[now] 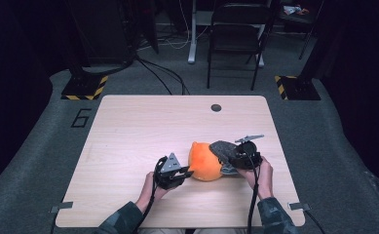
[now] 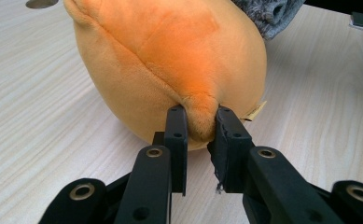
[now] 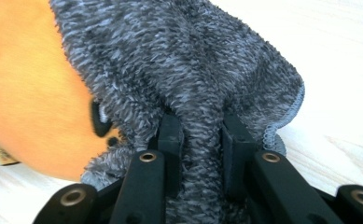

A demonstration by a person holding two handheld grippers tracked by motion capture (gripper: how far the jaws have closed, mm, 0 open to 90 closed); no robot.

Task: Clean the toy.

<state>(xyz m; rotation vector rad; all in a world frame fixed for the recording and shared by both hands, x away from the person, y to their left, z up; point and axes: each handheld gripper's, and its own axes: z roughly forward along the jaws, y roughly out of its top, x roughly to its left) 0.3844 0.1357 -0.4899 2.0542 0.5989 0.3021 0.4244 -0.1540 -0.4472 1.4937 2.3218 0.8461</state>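
Orange plush toy (image 1: 204,162) on the worktop (image 1: 128,146), near its front edge, right of centre. Left claw (image 1: 187,173) pinches a fold of plush at the toy's near side; right claw (image 1: 233,158) is clamped on a grey knitted sock (image 1: 223,148) draped over the toy's right end. Judged progress: the sock covers roughly 1 end, most of the toy still bare.
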